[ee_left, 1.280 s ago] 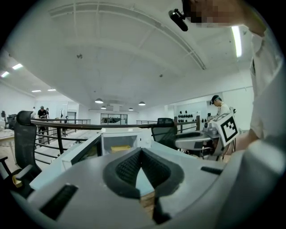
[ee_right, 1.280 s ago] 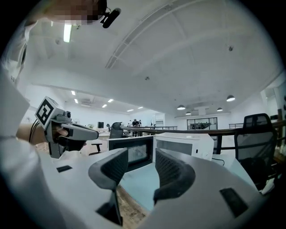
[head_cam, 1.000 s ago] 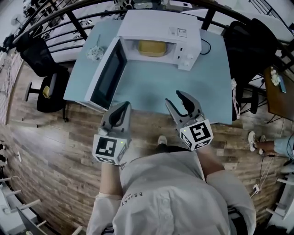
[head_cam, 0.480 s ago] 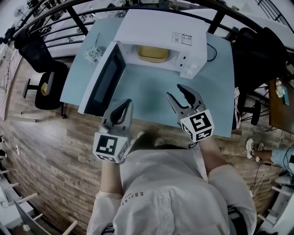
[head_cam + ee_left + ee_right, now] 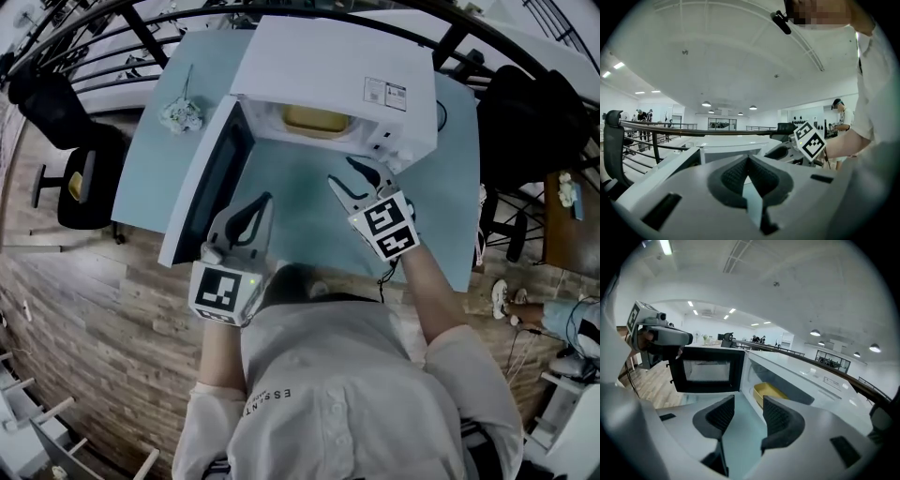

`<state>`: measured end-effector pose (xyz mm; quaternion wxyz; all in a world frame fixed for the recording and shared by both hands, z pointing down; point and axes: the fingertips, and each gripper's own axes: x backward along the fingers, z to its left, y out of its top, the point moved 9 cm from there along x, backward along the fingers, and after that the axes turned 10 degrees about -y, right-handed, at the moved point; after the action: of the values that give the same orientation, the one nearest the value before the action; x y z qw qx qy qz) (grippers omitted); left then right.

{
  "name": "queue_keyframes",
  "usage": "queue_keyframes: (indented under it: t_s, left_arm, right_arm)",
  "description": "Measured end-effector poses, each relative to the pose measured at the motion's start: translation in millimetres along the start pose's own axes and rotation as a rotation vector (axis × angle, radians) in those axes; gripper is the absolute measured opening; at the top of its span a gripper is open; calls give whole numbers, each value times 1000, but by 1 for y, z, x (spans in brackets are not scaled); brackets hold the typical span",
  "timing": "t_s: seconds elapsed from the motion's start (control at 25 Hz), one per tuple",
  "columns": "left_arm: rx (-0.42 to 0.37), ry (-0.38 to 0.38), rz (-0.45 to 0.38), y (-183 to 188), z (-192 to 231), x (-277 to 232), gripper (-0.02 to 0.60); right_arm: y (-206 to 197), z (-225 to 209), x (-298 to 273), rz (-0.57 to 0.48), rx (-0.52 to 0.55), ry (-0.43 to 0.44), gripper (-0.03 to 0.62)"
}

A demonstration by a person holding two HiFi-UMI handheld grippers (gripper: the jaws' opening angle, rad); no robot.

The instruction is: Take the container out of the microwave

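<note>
A white microwave [image 5: 328, 56] stands at the back of the light blue table [image 5: 300, 183], its door [image 5: 208, 183] swung wide open to the left. A yellow container [image 5: 317, 120] sits inside the cavity; the right gripper view also shows the container [image 5: 771, 392], just past the jaws. My right gripper [image 5: 349, 176] is open over the table in front of the opening, apart from the container, with nothing between its pads. My left gripper [image 5: 258, 208] hangs near the table's front edge beside the door, jaws shut and empty. The microwave [image 5: 733, 143] lies ahead of the left gripper [image 5: 749, 159].
A crumpled grey object [image 5: 180, 114] lies on the table left of the microwave. A black cord [image 5: 441, 111] runs behind its right side. Black chairs stand to the left [image 5: 75, 159] and right [image 5: 525, 122]. A dark railing [image 5: 150, 37] runs behind the table.
My right gripper has moved forward over the table toward the microwave opening. The left gripper has stayed near the front edge, still shut.
</note>
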<state>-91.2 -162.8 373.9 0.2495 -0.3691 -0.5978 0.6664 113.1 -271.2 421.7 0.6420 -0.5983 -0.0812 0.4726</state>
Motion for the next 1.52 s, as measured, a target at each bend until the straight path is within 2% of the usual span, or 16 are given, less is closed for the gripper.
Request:
queue_keyframes:
  t_s: [0.48,0.64,0.76,0.92,1.0,1.04,1.12,1.24,1.4,1.52]
  left_arm:
    - [25,-23,35,-8,50,-23,-6]
    - [49,-21,41,-11,59,-27,-6]
    - [30,-34,37,-16,64,-31,-6]
    - [60,-29,41,-18,68,-32,-6]
    - [51,-25,39,-19,72,-31,-6]
    - [49,-22,37,-19,74,-30,-6]
    - [78,-8,37,-18,75,-28,-6]
    - [104,-1,39,-18,76,-24,-6]
    - [57,-14,41,-21,78,-20,-6]
    - [54,-16,39,-20,76,-17,-6]
  right_arm:
    - [-4,-17,-128,245,255,51,184]
    - [-5,-19,-155,286,326,68,184]
    - [-8,-17,-174,326,397,88,184]
    - [-12,-14,-192,353,499,104,184]
    - [-13,-10,-197,364,548,120,183]
    - [-14,-9,-199,369,572,126,174]
    - [-14,-7,-202,371,612,119,107]
    - [-12,-6,-202,374,637,100,54]
    - [-12,-3,-200,389,648,114,43]
    - [-10,0,-195,390,646,115,35]
